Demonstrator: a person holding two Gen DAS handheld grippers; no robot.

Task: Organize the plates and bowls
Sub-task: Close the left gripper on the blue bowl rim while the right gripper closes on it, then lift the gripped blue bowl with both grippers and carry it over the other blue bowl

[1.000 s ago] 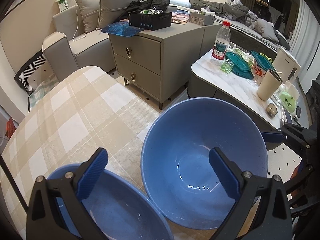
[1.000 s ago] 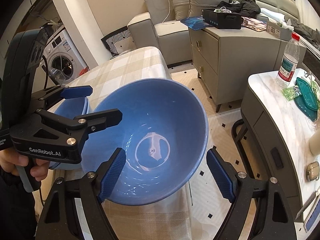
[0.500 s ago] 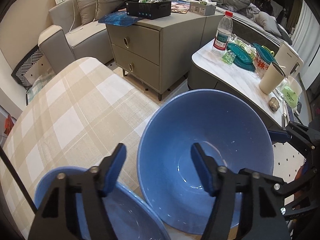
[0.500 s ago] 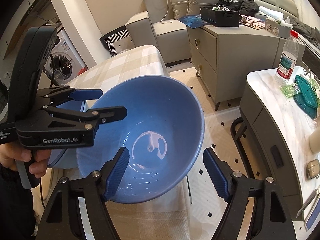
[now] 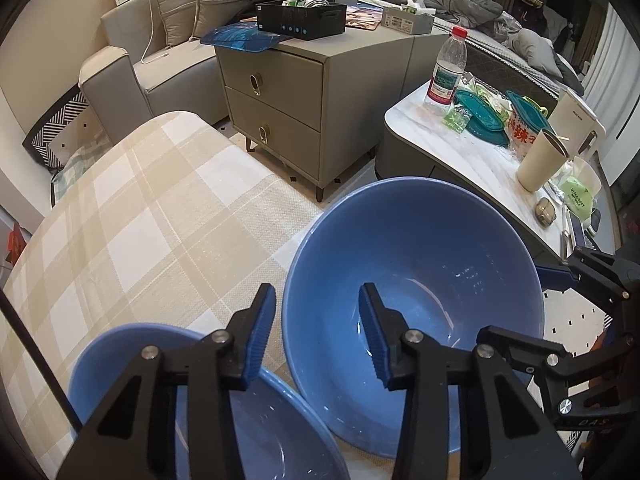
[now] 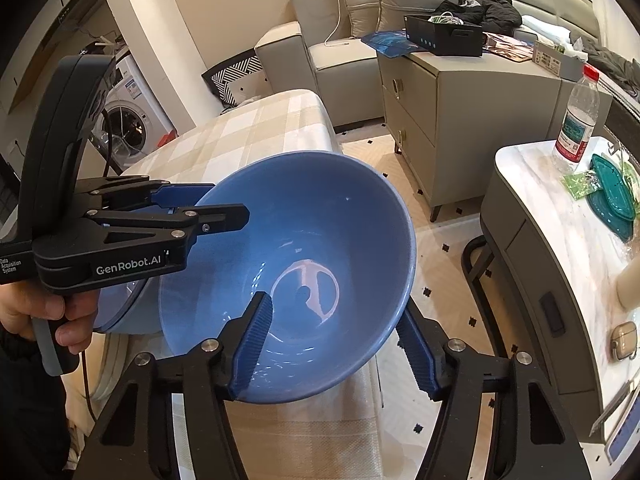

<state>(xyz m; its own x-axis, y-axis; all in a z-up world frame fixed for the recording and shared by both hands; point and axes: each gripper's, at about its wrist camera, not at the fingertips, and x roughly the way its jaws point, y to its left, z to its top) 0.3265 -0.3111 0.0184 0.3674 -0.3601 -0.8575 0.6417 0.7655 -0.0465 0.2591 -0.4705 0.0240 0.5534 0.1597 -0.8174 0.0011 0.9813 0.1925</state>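
Blue glazed ceramic fills both views: 2 bowls sit on a table under a beige checked tablecloth [image 5: 132, 236]. The large bowl [image 5: 416, 304] stands at the table's edge nearest the floor, and the second bowl [image 5: 224, 412] sits just beside it, their rims close or touching.

Each tool takes an opposite side of the large bowl, probably to lift it level with 2 hands. The left gripper [image 5: 316, 336] straddles the bowl's near-left rim, 1 finger outside and 1 inside; its jaws are closing, but a gap shows beside the wall, so it is not clamped yet. The right gripper [image 6: 332, 352] straddles the opposite rim likewise, jaws closing and not yet pinching.

Judging from the layout, the step in hand is gripping the large bowl, likely to nest it with the second bowl. Being so near the edge, it needs a firm hold before it is moved.
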